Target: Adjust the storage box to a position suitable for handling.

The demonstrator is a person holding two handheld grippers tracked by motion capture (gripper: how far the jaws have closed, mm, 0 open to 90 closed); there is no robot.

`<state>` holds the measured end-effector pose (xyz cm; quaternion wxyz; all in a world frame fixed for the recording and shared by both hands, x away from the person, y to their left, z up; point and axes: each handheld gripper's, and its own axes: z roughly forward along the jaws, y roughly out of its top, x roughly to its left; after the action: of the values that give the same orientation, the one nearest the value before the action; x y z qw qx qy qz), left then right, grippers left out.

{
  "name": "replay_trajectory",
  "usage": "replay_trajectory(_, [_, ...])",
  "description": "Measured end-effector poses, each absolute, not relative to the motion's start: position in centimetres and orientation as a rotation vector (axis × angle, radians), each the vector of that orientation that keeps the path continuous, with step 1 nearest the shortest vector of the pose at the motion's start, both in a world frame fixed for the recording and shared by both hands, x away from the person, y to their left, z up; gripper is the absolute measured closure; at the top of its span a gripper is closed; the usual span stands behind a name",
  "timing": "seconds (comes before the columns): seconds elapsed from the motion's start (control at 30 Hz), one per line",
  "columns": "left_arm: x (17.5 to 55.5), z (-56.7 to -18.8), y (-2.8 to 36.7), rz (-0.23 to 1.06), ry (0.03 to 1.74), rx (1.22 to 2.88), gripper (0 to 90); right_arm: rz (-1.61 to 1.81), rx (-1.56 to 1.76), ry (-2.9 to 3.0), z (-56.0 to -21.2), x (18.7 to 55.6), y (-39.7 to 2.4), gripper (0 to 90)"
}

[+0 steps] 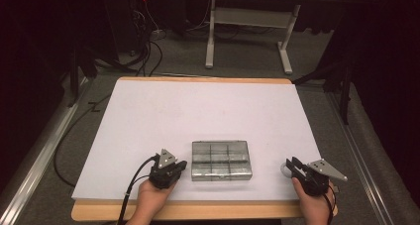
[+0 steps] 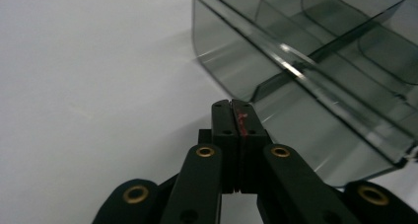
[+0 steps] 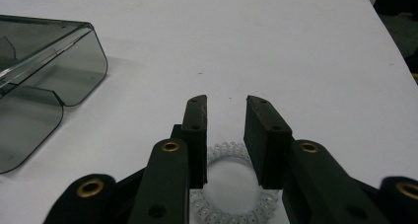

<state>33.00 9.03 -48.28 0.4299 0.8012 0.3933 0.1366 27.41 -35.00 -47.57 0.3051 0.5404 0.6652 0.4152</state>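
Claw work here turns on a clear coiled hair tie (image 3: 231, 184) and a smoky plastic box (image 1: 221, 159) with compartments. The right claw (image 3: 226, 103) stands part open, its two pads straddling the tie, which lies flat on the counter (image 1: 198, 111) low between the jaws; whether the pads already press on the coil I cannot tell, since they hide its sides. In the high view the tie (image 1: 286, 168) shows as a pale spot at the tip of the right claw (image 1: 293, 163), at the near right of the white counter.

From that claw the box lies to its left, apart from it, with bare counter between; in the right claw's own view a rounded corner of the box (image 3: 44, 81) sits at the upper left. The box's long axis runs across the counter, side to side, so the tie would travel along that axis to reach it.

The left claw (image 2: 231, 105) is fully closed on nothing, pads together, a red smear on one pad. It points past the box's near left corner (image 2: 315, 86), just beside it and much nearer to it than the right claw is. In the high view the left claw (image 1: 182, 165) sits right at the box's left end.

Nothing else stands on the counter between tie and box. The box looks shut by its lid, so my guess is the left claw must deal with that first.
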Motion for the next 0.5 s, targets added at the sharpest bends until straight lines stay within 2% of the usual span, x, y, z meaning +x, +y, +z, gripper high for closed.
replay_trajectory(0.5, [33.3, -48.3, 5.6, 0.321, 0.94, 2.031, 90.0, 1.101, 1.439, 1.76, -47.9, 27.1, -35.3, 73.9])
